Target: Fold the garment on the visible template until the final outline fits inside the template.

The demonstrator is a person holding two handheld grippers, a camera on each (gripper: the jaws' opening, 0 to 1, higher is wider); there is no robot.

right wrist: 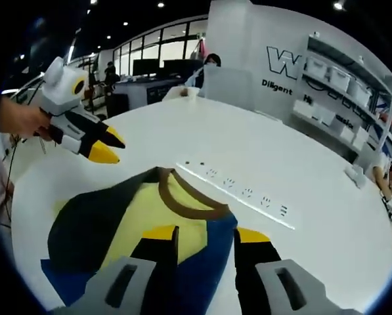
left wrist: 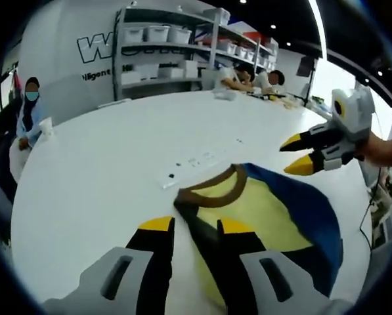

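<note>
A yellow shirt (left wrist: 264, 210) with a brown collar (left wrist: 212, 190), one blue sleeve (left wrist: 320, 210) and one dark sleeve lies flat on the white table (left wrist: 117, 151). My left gripper (left wrist: 196, 226) stands open low over the shirt's dark shoulder edge, which runs between its jaws. My right gripper (left wrist: 295, 154) hovers open above the blue sleeve, held by a hand. In the right gripper view the shirt (right wrist: 143, 210) lies below, and my right gripper (right wrist: 207, 234) is open over the blue shoulder (right wrist: 202, 262). There the left gripper (right wrist: 109, 146) hangs over the dark sleeve (right wrist: 84, 230).
A white strip of power sockets (left wrist: 192, 163) (right wrist: 238, 187) is set in the table just beyond the collar. People sit at the far edge (left wrist: 248, 79) and at the left (left wrist: 30, 108). Shelves with bins (left wrist: 176, 39) stand behind.
</note>
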